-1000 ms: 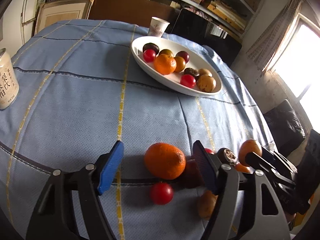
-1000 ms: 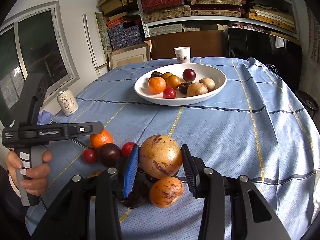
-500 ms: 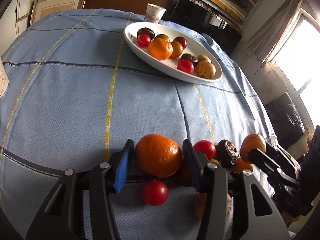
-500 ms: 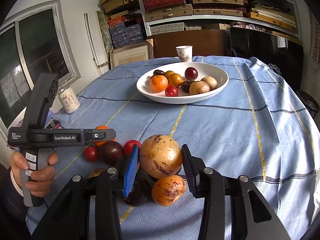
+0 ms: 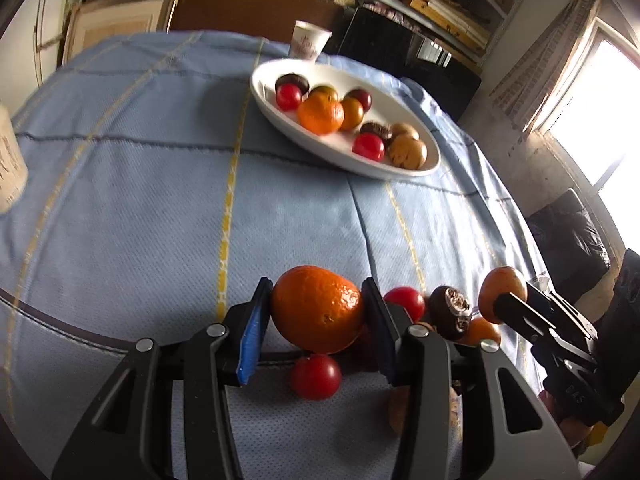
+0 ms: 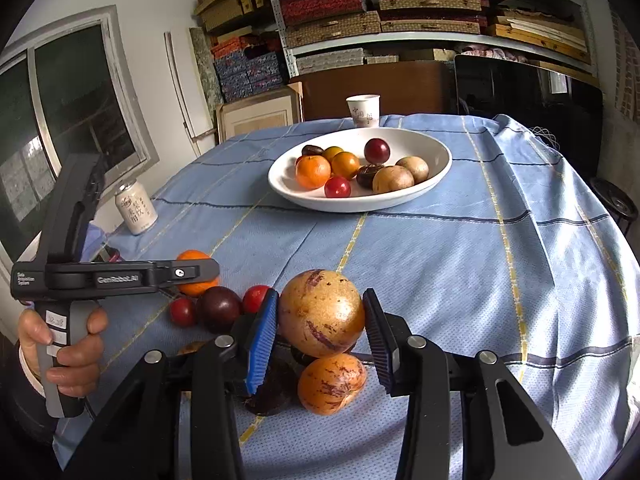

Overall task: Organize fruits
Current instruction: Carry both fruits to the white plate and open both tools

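Left tool (image 5: 318, 314) grips orange (image 5: 318, 308); right tool (image 6: 320, 316) grips melon (image 6: 320, 312).

Bare tablecloth (image 6: 420, 256) open up to bowl (image 6: 436, 168); can (image 6: 136, 208) at left edge; loose fruit cluster (image 6: 218, 308) near.

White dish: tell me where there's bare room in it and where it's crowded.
The white dish is bare along its right side and its near rim. Fruit crowds its left and middle, from the orange to the tan fruit. Bare blue cloth lies between the dish and the near fruit.
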Tool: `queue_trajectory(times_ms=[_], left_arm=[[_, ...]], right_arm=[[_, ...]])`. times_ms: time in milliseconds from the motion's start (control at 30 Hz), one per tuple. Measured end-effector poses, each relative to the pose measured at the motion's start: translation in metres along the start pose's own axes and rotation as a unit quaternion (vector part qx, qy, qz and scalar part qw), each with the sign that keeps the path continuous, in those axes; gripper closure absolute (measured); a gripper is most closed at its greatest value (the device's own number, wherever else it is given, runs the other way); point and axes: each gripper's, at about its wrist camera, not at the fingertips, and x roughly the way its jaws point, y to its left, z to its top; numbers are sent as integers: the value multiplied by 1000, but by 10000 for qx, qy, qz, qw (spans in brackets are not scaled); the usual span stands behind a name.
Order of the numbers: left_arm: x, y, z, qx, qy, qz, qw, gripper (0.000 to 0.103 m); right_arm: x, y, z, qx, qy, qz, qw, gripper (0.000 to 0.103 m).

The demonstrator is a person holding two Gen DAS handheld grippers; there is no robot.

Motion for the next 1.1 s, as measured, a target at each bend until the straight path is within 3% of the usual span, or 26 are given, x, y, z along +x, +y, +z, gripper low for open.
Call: queue_trajectory(times_ms=[200, 433, 533, 733, 967, 1033, 1100], left_arm=[[-27, -17, 19, 469, -432, 160, 9978, 58], [-24, -36, 88, 707, -787, 111, 9943, 58], [-1, -40, 118, 642, -815, 71, 9946, 58], [69, -32, 172, 400, -733, 496, 9953, 58], [115, -14, 187, 197, -508, 742, 9958, 57], [117, -10, 189, 118, -509, 713, 9961, 51], [111, -10, 189, 89, -602, 761, 9952, 18]], right_arm=[[-6, -1, 18, -152, -62, 158, 9997, 60], [11, -18, 93, -166, -298, 235, 9991, 60], [43, -36, 119, 217, -268, 262, 9991, 60], [113, -68, 143, 755, -114, -108, 9970, 60], [156, -79, 148, 753, 105, -237, 9968, 59], [161, -79, 148, 702, 115, -267, 9971, 58], [161, -77, 148, 668, 102, -285, 9973, 52]])
